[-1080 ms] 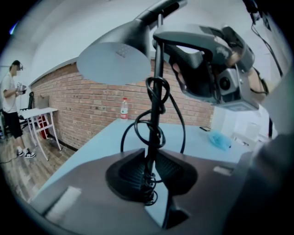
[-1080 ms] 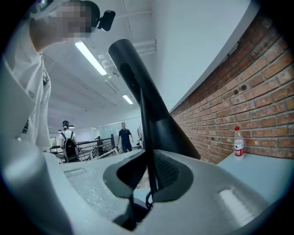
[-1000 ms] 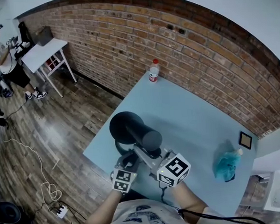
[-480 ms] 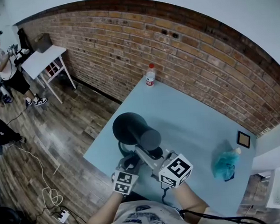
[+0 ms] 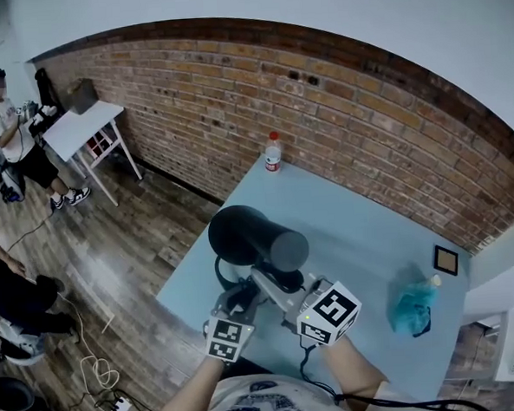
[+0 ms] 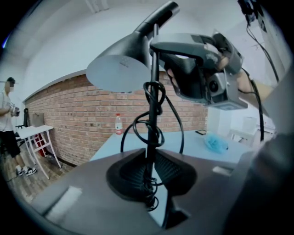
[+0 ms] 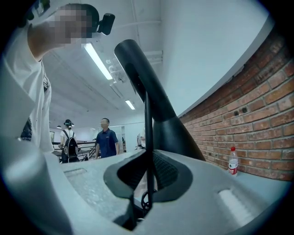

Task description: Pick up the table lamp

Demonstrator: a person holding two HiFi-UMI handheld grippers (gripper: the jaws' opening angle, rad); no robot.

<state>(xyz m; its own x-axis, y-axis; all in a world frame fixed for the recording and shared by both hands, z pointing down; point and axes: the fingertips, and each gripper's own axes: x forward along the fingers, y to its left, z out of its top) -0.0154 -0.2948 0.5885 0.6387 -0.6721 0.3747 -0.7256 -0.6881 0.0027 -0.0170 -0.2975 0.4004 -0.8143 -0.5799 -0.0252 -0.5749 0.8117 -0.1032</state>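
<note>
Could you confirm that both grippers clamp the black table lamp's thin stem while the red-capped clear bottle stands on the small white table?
Not quite: the head view shows the red-capped clear bottle on the light blue table; the rest holds.

Table lamp (image 5: 250, 240) was over the table's (image 5: 353, 207) near-left part, bottle (image 5: 273, 152) stood behind it by the wall (image 5: 364, 115), bag (image 5: 411, 308) lay right.

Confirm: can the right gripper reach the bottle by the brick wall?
Probably not: the right gripper is shut on the table lamp, and the bottle stands at the far corner of the table.
</note>
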